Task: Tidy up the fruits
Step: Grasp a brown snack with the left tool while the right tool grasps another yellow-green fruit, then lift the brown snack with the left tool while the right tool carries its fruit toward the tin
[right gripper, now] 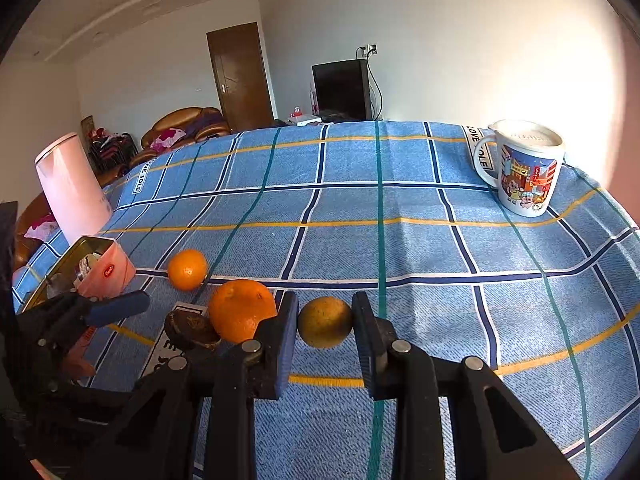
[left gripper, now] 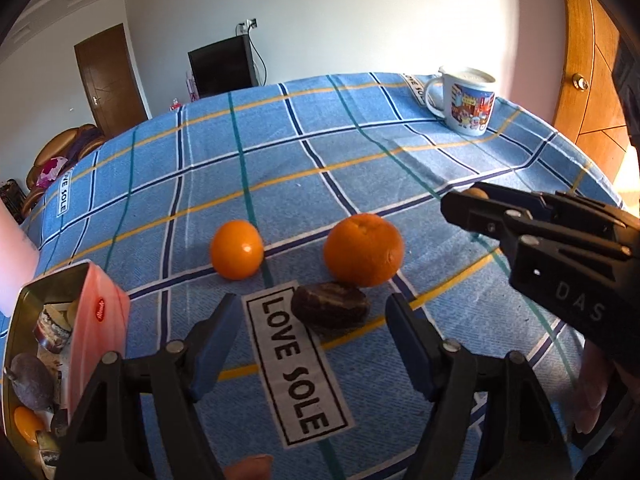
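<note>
Right wrist view shows the right gripper (right gripper: 325, 326) low in the middle of the frame, its fingers apart on either side of a dull yellow-green fruit (right gripper: 325, 322) that sits on the checked tablecloth (right gripper: 400, 248); whether the pads touch the skin I cannot tell. Left of it lie a big orange (right gripper: 241, 310), a dark brown fruit (right gripper: 191, 330) just beside it, and a small orange (right gripper: 187, 269) further up the frame.

Left wrist view shows the left gripper (left gripper: 310, 332) at the bottom centre, fingers wide apart and holding nothing, with the dark brown fruit between and just ahead of them.

As for containers, a tin box (left gripper: 22, 332) at the lower left edge already holds a purple fruit (left gripper: 30, 380), something orange (left gripper: 27, 424) and some things I cannot make out. A lidded cartoon mug (left gripper: 466, 100) stands at the upper right; its contents are hidden.

Sorting looks partly done: four fruits remain on the cloth, presumably bound for the box.
</note>
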Demonstrator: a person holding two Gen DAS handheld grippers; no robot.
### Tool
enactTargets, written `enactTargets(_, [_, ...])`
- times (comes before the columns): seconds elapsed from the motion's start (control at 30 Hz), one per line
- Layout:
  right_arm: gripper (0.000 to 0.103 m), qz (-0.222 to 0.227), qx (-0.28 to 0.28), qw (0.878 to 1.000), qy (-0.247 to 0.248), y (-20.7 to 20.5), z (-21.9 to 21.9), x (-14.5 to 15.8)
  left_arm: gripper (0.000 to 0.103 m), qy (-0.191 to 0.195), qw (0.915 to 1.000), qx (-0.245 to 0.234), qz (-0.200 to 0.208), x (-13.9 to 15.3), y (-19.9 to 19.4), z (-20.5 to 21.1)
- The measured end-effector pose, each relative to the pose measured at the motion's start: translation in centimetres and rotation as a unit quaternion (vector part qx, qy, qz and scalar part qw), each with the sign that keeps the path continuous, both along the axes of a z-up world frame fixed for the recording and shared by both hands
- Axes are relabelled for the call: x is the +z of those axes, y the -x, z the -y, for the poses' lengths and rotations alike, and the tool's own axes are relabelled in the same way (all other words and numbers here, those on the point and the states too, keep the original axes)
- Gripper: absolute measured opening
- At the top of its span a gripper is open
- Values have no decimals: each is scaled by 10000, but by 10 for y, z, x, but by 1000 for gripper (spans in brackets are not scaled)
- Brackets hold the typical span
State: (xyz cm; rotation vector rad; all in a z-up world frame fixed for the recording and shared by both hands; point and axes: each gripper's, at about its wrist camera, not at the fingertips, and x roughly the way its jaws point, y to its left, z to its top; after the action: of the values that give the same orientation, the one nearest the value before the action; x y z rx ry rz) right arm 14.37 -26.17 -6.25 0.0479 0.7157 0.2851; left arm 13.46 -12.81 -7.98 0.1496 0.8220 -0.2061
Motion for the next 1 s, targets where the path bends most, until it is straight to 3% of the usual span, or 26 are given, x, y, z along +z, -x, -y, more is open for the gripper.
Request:
enactTargets(0.17, [29, 8, 33, 10000, -53, 1, -1, -1, 55, 270, 9988, 59, -411, -9, -14, -4])
enactTargets(0.27, [29, 33, 15, 10000, -85, 2, 0, 0, 44, 260, 9989, 5, -386, -9, -12, -2])
enactTargets(0.5, [29, 132, 44, 9999, -94, 5, 0, 2, 43, 388, 9990, 34, -220, -3, -8, -7])
enactTargets(1.0, [29, 583, 296, 9972, -369, 20, 2, 13, 43, 343, 9966, 307, 683, 19, 12, -15])
